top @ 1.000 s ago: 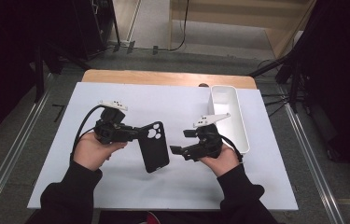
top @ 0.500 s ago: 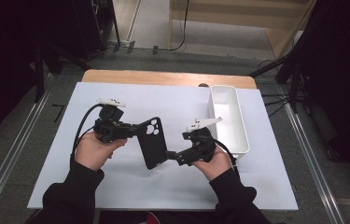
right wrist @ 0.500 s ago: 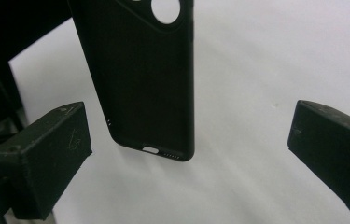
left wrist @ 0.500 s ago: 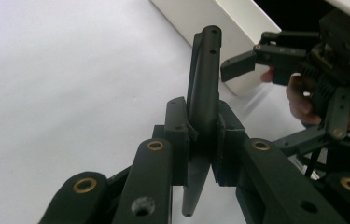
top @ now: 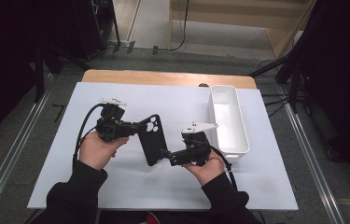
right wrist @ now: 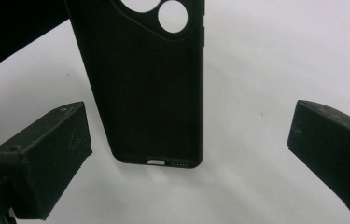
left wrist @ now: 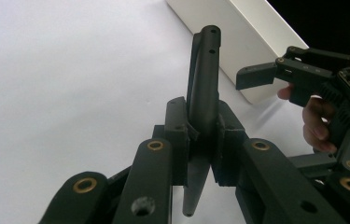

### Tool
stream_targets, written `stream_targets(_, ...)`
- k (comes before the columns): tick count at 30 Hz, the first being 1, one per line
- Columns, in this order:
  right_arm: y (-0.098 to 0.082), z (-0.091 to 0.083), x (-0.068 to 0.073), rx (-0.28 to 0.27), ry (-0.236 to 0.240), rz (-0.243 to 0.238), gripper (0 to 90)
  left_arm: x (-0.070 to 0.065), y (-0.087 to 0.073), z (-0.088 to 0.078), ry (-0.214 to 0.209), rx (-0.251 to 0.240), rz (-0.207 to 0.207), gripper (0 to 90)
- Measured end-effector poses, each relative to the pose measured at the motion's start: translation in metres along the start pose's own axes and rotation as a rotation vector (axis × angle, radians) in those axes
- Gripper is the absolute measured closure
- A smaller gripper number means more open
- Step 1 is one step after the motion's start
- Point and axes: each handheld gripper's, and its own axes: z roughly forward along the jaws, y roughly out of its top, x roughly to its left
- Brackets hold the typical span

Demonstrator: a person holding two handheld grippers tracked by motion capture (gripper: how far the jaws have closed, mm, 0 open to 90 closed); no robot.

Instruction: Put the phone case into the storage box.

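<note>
We see the bench (top: 116, 186), covered by a white sheet, carrying the scene. To the right of the right tool lies a long white bin (top: 231, 123), just beside that tool's hand. Between the two tools we see a black phone case (top: 152, 139), lifted off the bench and tilted, its camera cut-outs at the end nearest the left tool. The left tool (top: 137, 127) is clamped on that upper end; in the left gripper view we see its two pads (left wrist: 177, 135) pressed against both faces of the phone case (left wrist: 204, 93), which stands edge-on between them. The right tool (top: 165, 153) sits at the lower end of the case. Its jaws have just been opening and now stand wide apart; in the right gripper view we see the bottom edge of the phone case (right wrist: 149, 93), with its port slot, between the two jaws and clear of both of them.
</note>
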Motion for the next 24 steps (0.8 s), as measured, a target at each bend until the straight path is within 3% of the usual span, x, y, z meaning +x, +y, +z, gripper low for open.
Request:
stream_targets(8,-0.001,0.002,0.006,-0.035,-0.021,0.005,0.0,0.0,-0.001,0.005,0.016,-0.005,-0.022,78.5)
stream_targets(14,-0.002,0.003,0.011,-0.073,-0.039,0.011,0.0,-0.004,-0.003,0.009,0.017,0.001,-0.015,78.5)
stream_targets(24,-0.002,0.006,0.019,-0.077,-0.059,0.011,0.0,-0.011,-0.004,0.017,-0.031,0.017,-0.036,78.5)
